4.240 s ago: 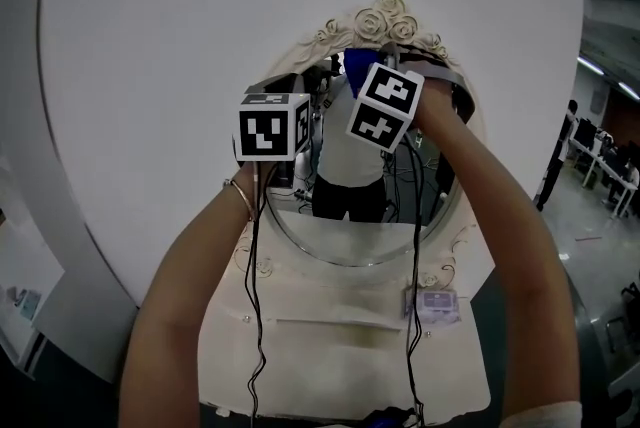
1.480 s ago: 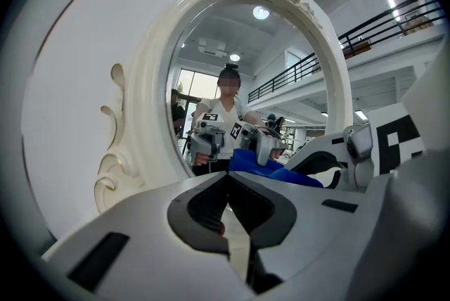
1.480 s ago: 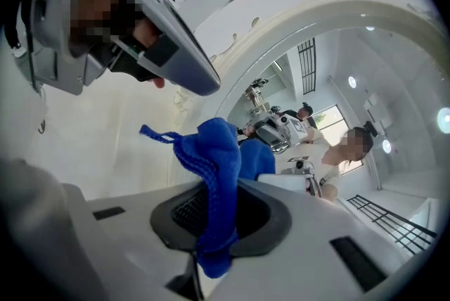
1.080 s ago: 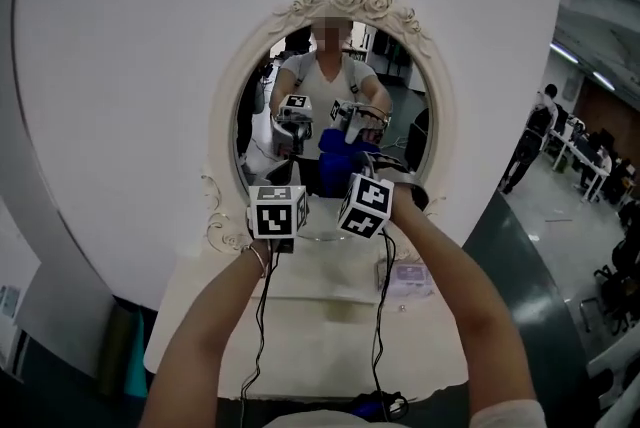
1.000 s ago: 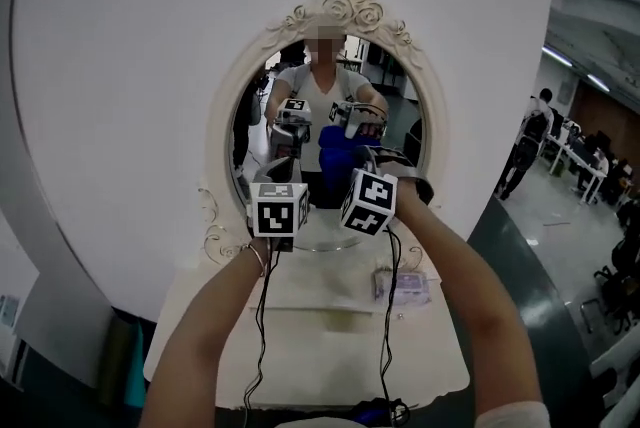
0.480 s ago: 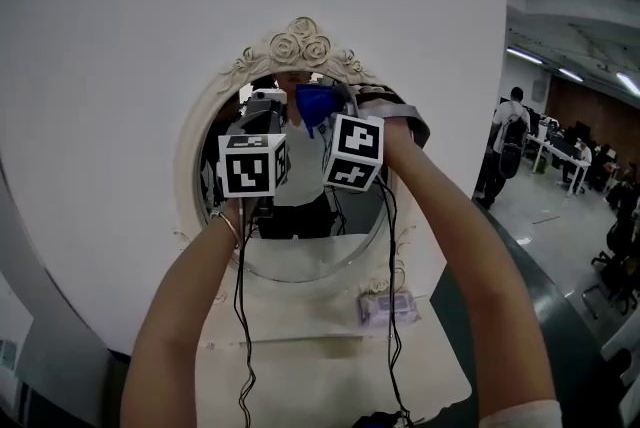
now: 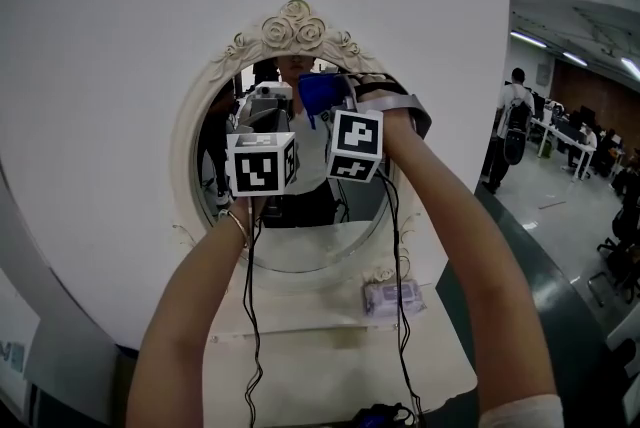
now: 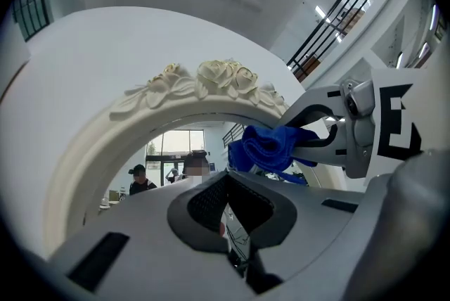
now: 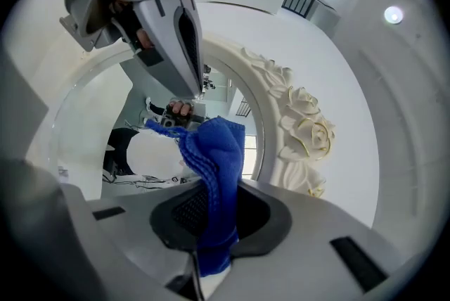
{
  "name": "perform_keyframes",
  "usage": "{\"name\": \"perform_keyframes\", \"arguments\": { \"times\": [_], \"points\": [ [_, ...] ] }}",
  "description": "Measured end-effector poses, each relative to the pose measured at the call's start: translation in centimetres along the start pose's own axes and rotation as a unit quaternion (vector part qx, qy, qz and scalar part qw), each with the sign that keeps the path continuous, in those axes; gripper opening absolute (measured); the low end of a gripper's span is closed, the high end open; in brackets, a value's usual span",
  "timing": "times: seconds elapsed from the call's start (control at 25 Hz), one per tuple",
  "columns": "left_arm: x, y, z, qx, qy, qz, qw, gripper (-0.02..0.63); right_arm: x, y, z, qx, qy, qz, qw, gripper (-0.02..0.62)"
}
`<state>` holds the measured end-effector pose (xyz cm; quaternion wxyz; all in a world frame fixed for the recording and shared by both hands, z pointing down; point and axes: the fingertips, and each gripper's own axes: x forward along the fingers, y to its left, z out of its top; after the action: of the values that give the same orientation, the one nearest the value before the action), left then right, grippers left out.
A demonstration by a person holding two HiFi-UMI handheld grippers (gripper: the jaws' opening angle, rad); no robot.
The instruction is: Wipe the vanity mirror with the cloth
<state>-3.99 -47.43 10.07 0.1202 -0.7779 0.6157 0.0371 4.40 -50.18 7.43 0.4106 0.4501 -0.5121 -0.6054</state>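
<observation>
Our right claw (image 9: 211, 222) is clamped on the blue cloth (image 9: 214, 152), held up at the top of the vanity mirror (image 7: 300, 241), just under its rose crest (image 7: 293, 24). Our left claw (image 8: 235, 236) is closed on nothing beside it. We judge wiping under way at the upper glass, but nothing shows how much is left.
</observation>
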Motion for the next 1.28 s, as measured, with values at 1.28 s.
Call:
{"name": "perform_keyframes", "arguments": {
  "times": [1.28],
  "points": [
    [-8.7,-9.9,-39.0,-0.096,0.256,-0.043,0.9609,0.005,-6.1,39.5,0.6,0.112,0.029,0.325,0.939,0.063]
  ]
}}
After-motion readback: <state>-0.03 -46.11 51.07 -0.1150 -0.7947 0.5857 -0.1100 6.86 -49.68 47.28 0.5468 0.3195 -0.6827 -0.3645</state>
